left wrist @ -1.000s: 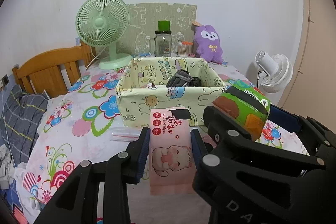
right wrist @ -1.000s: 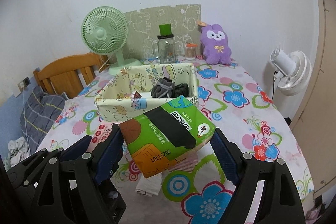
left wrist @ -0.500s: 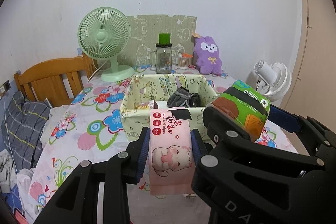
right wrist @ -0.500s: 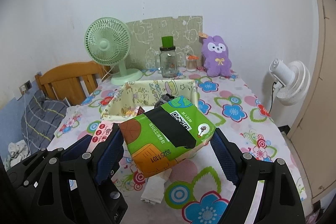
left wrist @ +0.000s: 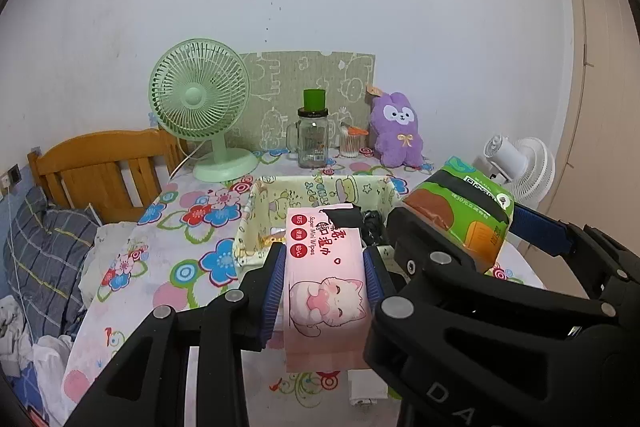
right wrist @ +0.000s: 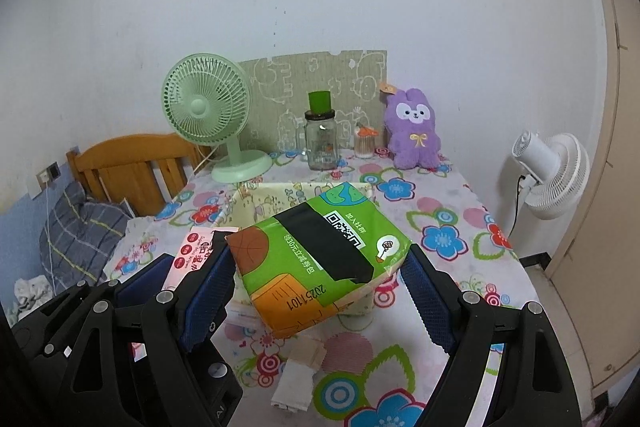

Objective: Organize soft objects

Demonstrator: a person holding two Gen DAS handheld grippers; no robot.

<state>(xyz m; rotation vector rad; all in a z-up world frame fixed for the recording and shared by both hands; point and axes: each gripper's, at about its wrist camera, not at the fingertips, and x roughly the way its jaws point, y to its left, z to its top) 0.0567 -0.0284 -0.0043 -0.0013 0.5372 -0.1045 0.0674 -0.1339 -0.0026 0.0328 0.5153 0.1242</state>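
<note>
Left gripper [left wrist: 325,275] clamps pink wipes pack [left wrist: 325,283]; right gripper [right wrist: 320,283] (beside) green tissue pack [right wrist: 316,255].

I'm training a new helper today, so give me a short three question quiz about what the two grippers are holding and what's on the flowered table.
1. True or false: the left gripper is shut on the pink wipes pack.
2. Which pack does the right gripper hold? A: blue pack. B: green tissue pack. C: nothing.
3. Fill in: behind the fabric basket, right of the glass jar, sits a ______ plush toy.

Key: 1 true. 2 B. 3 purple.
</note>
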